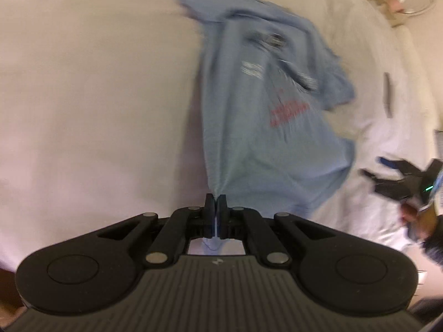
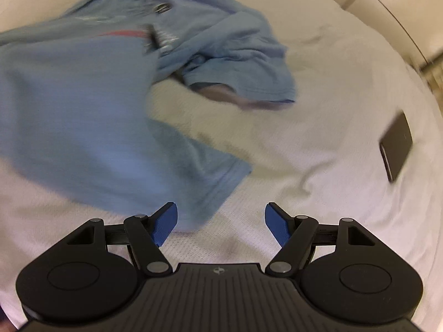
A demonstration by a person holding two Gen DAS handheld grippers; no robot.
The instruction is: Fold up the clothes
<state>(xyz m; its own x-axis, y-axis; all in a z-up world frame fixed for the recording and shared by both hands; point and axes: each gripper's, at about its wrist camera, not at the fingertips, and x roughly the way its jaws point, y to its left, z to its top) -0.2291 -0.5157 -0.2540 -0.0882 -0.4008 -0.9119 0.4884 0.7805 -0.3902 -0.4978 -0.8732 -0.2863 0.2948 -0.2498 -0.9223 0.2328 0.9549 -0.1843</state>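
Between the left gripper's (image 1: 216,202) closed jaws, a corner of the light blue T-shirt (image 1: 263,105) is pinched, the rest rumpled on the white bed (image 1: 83,96) ahead. The right gripper (image 2: 221,218) hovers with jaws wide, the shirt's hem just beyond, a dark phone (image 2: 396,146) far right.

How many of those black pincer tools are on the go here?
2. The left gripper is clamped shut on the light blue T-shirt; the right gripper is open just above the white bedspread, beside the shirt.
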